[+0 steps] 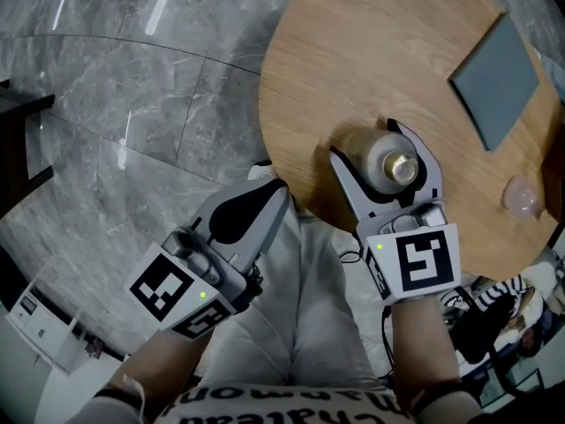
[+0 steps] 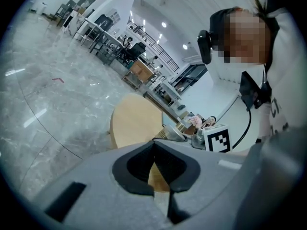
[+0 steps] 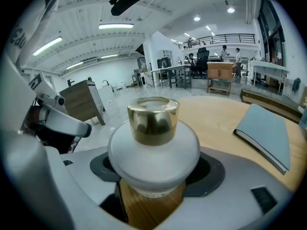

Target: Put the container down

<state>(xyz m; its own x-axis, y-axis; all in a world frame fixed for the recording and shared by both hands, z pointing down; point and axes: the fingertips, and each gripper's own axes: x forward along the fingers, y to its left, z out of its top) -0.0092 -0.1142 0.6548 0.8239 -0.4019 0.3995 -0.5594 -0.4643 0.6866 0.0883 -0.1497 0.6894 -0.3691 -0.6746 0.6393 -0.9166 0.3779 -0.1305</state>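
Pale round wooden table (image 1: 371,51) stands on a grey marble floor (image 1: 132,104). Above the table's near edge, the right gripper (image 1: 369,142) is clamped on the squat frosted-white container with a gold cap (image 1: 389,162), one jaw pressed to each side, the container upright. Whether its base touches the table cannot be told. A slate-grey flat notebook (image 1: 499,78) lies toward the table's far right. A small pinkish translucent object (image 1: 521,194) sits at the table's right edge. The left gripper (image 1: 274,193) is just off the table's near rim, its jaws together, holding nothing.
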